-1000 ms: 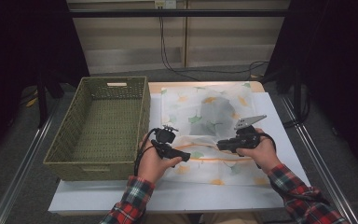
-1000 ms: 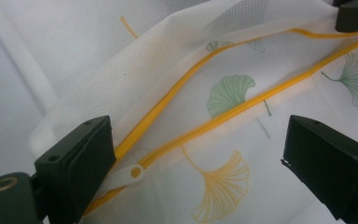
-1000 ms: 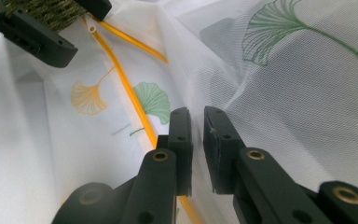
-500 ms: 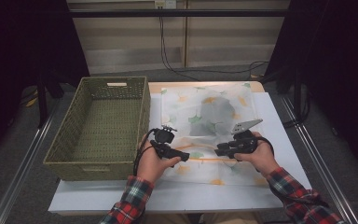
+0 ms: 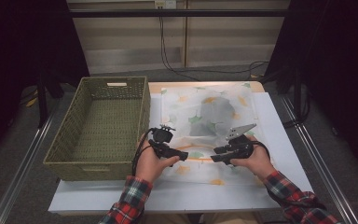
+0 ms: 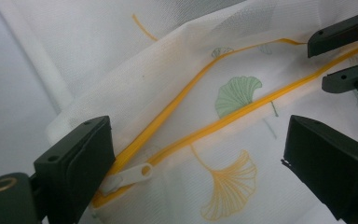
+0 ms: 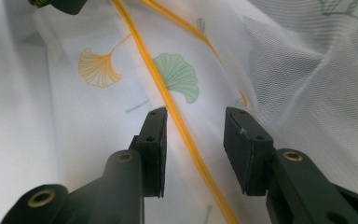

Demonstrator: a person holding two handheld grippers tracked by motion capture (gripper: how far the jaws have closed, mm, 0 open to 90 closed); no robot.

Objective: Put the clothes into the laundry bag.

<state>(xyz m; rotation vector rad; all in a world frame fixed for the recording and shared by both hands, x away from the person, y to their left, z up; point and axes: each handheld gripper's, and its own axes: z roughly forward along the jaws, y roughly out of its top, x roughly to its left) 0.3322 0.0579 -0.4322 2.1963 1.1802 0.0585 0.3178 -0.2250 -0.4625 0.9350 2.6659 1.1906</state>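
Seen from above, a white mesh bag [image 5: 209,126] printed with leaves is spread on the tabletop [image 5: 279,140], just beside a woven basket [image 5: 98,126]. Both claws are held over the bag's near edge, the left claw [image 5: 182,156] and the right claw [image 5: 214,154] pointed toward each other.

In the left gripper view, the left claw [image 6: 196,163] is held wide open above the bag's orange zipper [image 6: 223,119], with the white zipper pull [image 6: 130,175] lying just beside one jaw.

In the right gripper view, the right claw [image 7: 196,144] has just been opening; its jaws are parted, and the zipper [image 7: 177,116] is seen running between them, unpressed.
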